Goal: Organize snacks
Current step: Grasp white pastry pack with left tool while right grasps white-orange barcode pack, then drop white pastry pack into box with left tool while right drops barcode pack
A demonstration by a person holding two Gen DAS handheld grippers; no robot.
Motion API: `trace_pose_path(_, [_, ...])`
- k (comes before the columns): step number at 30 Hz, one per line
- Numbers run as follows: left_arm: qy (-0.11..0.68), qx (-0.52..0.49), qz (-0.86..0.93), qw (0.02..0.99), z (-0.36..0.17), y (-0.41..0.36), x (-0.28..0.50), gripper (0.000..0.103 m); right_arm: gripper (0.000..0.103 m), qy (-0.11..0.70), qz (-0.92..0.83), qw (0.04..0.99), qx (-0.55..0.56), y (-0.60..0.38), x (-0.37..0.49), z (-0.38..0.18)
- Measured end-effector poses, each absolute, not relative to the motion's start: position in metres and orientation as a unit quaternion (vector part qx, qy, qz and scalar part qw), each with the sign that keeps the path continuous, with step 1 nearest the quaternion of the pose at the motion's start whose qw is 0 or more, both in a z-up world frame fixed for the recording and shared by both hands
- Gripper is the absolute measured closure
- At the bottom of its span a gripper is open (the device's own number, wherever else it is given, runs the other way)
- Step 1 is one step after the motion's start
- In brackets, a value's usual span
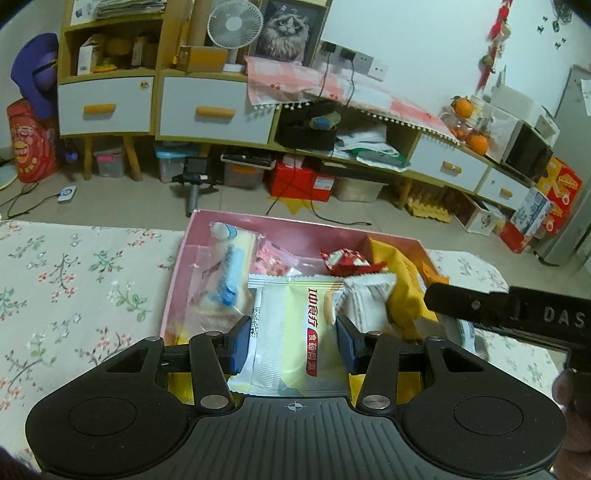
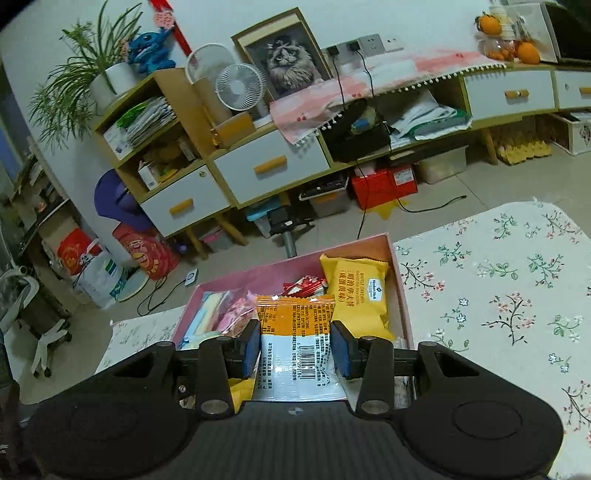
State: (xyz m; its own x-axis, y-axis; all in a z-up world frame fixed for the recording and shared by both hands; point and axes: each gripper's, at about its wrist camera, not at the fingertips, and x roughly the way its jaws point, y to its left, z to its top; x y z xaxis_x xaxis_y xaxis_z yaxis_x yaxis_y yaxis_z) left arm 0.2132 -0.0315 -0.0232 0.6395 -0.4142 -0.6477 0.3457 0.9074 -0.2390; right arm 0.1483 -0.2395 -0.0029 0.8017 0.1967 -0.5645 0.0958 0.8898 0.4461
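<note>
Snacks crowd the pink box [image 1: 177, 266]: left tongs [image 1: 291, 341] grip a pale-green packet [image 1: 295, 332], right tongs [image 2: 293, 349] an orange-and-white packet [image 2: 295, 332].

We were in a lived-in home room: wooden cabinets with white drawers [image 2: 271, 166], a framed cat portrait [image 2: 286, 59], a desk fan [image 1: 234, 24], potted plant [image 2: 92, 62], oranges [image 1: 471, 123], and a floral tablecloth [image 2: 498, 295].

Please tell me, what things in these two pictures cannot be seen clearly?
- Left wrist view: near end of the pale green and white snack packet, hidden by the left tongs.
- Right wrist view: orange and white barcode packet, front face turned away.
- Both views: pink cardboard box, floor hidden by snacks.
</note>
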Motion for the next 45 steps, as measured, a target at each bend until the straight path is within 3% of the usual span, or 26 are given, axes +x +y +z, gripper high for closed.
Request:
trace_pose_path(14, [0.350, -0.065, -0.224, 0.907, -0.031, -0.036, 0.230, 0.056, 0.086, 0.314, 0.032, 0.914, 0.257, -0.246, 0.165, -0.012])
trace_pose_path(17, [0.347, -0.069, -0.232, 0.906, -0.028, -0.033, 0.227, 0.039, 0.067, 0.318, 0.025, 0.912, 0.259, -0.248, 0.164, -0.010])
trace_pose_path(19, [0.344, -0.073, -0.237, 0.906, -0.024, -0.028, 0.223, 0.030, 0.063, 0.315, 0.021, 0.913, 0.260, -0.251, 0.162, -0.009])
trace_pose_path(26, [0.346, -0.081, -0.226, 0.907, -0.007, -0.008, 0.202, 0.018, 0.044, 0.310, 0.013, 0.913, 0.265, -0.255, 0.149, 0.002])
trace_pose_path(33, [0.350, -0.066, -0.198, 0.913, 0.004, 0.018, 0.174, 0.009, 0.037, 0.326, 0.008, 0.915, 0.239, -0.244, 0.129, 0.013])
trace_pose_path(36, [0.358, -0.052, -0.183, 0.914, 0.006, 0.028, 0.166, 0.007, 0.031, 0.335, 0.007, 0.914, 0.227, -0.237, 0.122, 0.018])
trace_pose_path(45, [0.388, -0.032, -0.135, 0.911, -0.004, 0.055, 0.144, 0.006, 0.028, 0.347, 0.018, 0.915, 0.205, -0.213, 0.099, 0.027])
